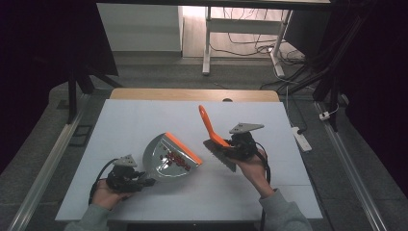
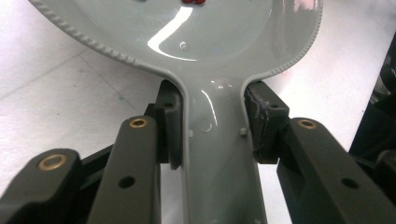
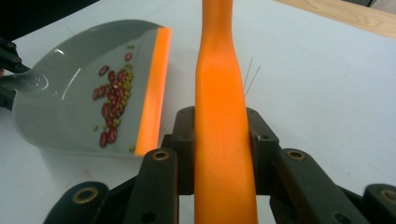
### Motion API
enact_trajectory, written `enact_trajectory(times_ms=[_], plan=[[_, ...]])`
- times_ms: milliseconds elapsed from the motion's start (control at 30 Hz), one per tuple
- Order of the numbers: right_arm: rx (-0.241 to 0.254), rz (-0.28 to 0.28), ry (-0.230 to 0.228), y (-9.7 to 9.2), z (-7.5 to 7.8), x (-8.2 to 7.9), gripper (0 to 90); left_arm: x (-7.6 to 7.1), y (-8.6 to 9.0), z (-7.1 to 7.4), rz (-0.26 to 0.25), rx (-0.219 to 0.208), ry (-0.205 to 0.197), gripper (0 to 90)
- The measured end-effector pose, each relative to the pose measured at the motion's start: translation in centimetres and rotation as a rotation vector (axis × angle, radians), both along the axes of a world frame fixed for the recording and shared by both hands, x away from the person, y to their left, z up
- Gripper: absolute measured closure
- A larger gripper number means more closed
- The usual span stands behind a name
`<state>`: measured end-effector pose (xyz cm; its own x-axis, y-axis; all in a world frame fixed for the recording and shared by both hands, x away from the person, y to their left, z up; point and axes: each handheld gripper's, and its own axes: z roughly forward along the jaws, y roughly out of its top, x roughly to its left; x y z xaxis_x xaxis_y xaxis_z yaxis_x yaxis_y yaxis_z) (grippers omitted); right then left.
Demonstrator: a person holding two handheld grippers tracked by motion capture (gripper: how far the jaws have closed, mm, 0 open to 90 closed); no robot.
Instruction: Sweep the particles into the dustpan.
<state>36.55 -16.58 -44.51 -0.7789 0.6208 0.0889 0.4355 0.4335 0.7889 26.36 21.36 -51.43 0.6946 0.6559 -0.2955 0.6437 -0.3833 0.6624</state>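
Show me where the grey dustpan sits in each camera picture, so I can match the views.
High view: dustpan at centre, left gripper clamping its handle.
Left gripper view: pan fills the top, handle between the jaws.
Right gripper view: upper left, beside the orange brush handle.
Shared landmark: the red beans in the pan.

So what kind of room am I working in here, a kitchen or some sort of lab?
Most likely a lab or recording workspace, not a kitchen. A white work table sits between dark curtains, a desk frame with loose cables stands behind it, and a power strip lies on the carpeted floor.
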Motion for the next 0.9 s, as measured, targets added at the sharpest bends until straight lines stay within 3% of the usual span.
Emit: enact_trajectory(times_ms=[333,600,900], plan=[[0.007,-0.021,-0.007,-1.3,0.4,-0.1,70.4,-0.5,0.6,0.0,0.044,-0.027,-0.015,61.2],[0.012,-0.044,-0.011,-2.4,0.6,-0.1,70.5,-1.0,1.2,-0.1,0.114,-0.056,-0.023,61.1],[0.011,-0.059,-0.007,-3.3,0.5,-0.1,70.4,-1.6,1.2,-0.2,0.174,-0.052,-0.020,61.1]])
